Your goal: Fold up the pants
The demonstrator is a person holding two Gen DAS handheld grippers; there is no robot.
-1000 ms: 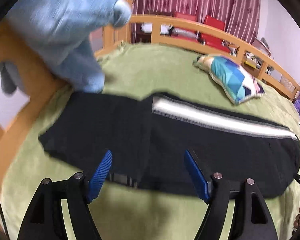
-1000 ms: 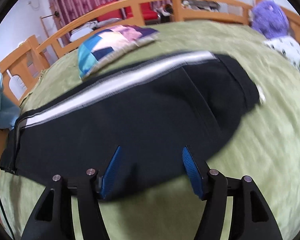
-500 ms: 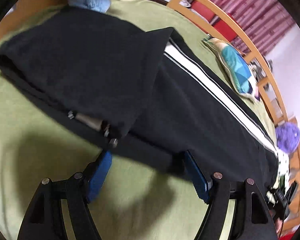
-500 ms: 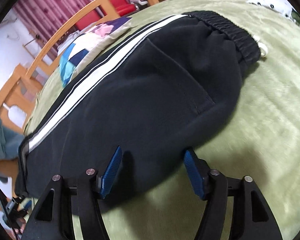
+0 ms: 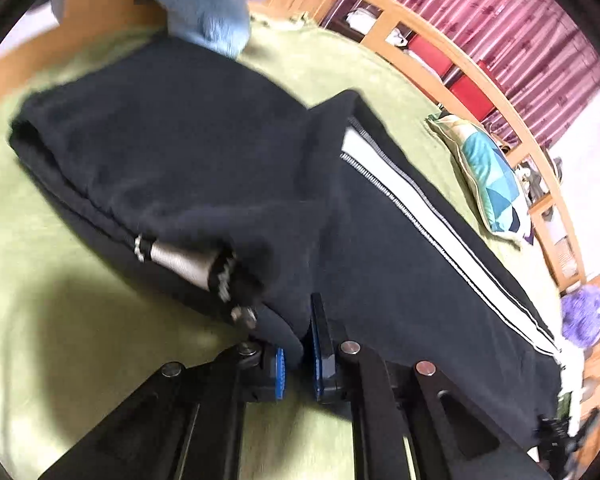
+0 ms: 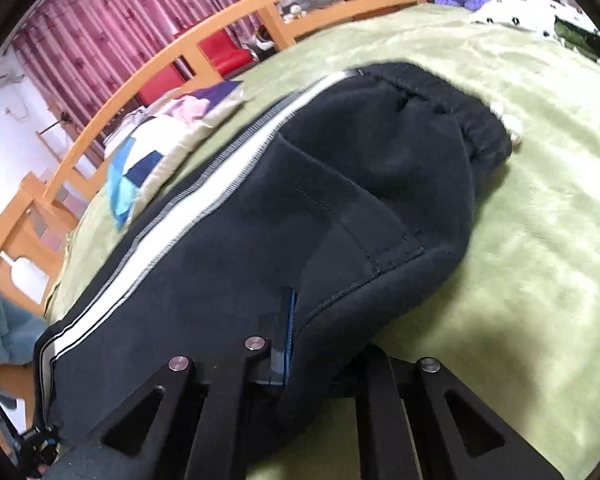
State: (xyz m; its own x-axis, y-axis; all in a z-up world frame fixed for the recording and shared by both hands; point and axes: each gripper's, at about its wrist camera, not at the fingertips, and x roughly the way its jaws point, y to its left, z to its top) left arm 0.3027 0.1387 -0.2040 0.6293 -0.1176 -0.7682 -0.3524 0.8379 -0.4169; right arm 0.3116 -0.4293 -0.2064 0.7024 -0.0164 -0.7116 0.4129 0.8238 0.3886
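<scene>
We see the black pants (image 5: 228, 168) lying lengthwise on the green bed (image 5: 40, 320), the leg end already folded back over the rest, the white side stripe (image 5: 439, 236) running along the far edge. A second ago both claws stood wide just above the near edge of the cloth; now both have dropped lower and closed. Our left claw (image 5: 298, 356) pinches the near hem of the folded leg between its blue pads (image 5: 319, 344), just right of the striped cuff (image 5: 184, 260). Our right claw (image 6: 296, 344) grips the near edge below the pocket seam (image 6: 351, 220), one pad buried under the fabric. A patchwork pillow (image 5: 487, 172) lies beyond the pants.
</scene>
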